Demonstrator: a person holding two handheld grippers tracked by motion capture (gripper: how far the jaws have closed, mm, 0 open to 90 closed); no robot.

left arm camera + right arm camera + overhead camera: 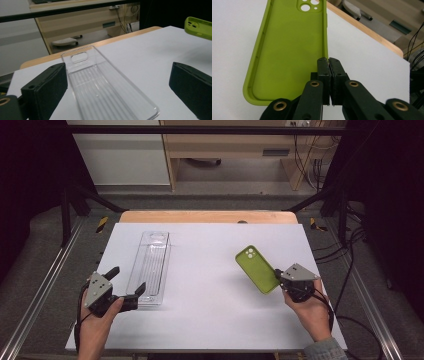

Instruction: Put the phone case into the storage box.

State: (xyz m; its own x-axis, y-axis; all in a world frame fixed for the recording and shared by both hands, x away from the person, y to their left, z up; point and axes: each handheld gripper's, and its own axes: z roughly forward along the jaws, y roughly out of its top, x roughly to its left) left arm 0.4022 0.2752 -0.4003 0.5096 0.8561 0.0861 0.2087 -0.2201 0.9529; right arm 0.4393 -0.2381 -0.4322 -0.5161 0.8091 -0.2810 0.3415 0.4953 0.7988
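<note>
Case (256, 268), green and shaped for a phone, hangs above the right half of the table (210, 320), tilted, its camera cut-outs at the far end. The right claw (278, 273) is clamped on the case's side wall near the bottom corner; in the right gripper view the two jaws are pressed together on that thin edge (325, 53), and the hollow inside of the case (289, 52) faces the camera.

Left of it, well apart, a clear tray (150, 270) lies on the white table, long and narrow, with a ribbed floor and a slot handle in its far wall. The left gripper view looks into the tray (105, 92) and shows nothing inside.

The left claw (127, 281) is just beside the tray's near end, jaws spread wide apart and holding nothing; the tray's near end shows between them in its own view. The case (198, 27) shows at that view's upper right.
</note>
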